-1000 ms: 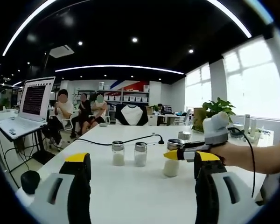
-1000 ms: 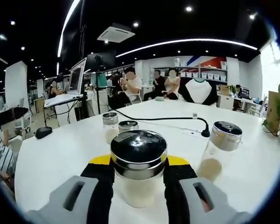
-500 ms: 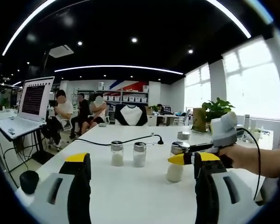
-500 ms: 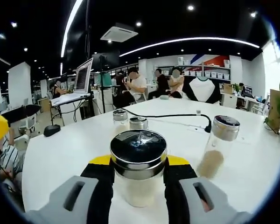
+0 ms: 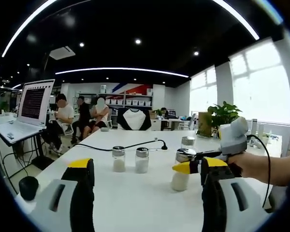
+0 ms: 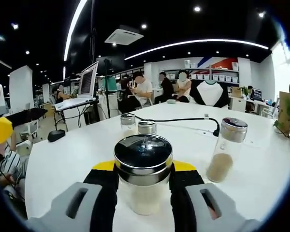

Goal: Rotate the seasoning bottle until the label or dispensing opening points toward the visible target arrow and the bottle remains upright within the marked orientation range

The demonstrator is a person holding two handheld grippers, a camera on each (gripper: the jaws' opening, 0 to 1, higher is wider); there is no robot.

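In the right gripper view my right gripper (image 6: 144,167) is shut on the seasoning bottle (image 6: 143,155), a clear upright jar with a dark, steel-rimmed lid and pale powder inside. It stands on the white table (image 6: 72,159). The left gripper view shows the same bottle (image 5: 181,170) at the right, with the right gripper (image 5: 199,165) around it and a person's hand behind. My left gripper (image 5: 147,168) stands open nearer the table's front edge, nothing between its jaws. Its yellow tip (image 6: 0,129) appears at the left edge of the right gripper view.
A taller bottle with brown powder (image 6: 225,151) stands just right of the held one. Two small shakers (image 6: 128,124) (image 6: 146,127) sit farther back, near a black cable (image 6: 183,119). A black mouse (image 6: 56,135) lies at the table's left edge. People sit beyond the table.
The right gripper view has swung left around the held bottle, so the other bottles appear shifted right. The left gripper's yellow tip has come into that view. The grip is unchanged.
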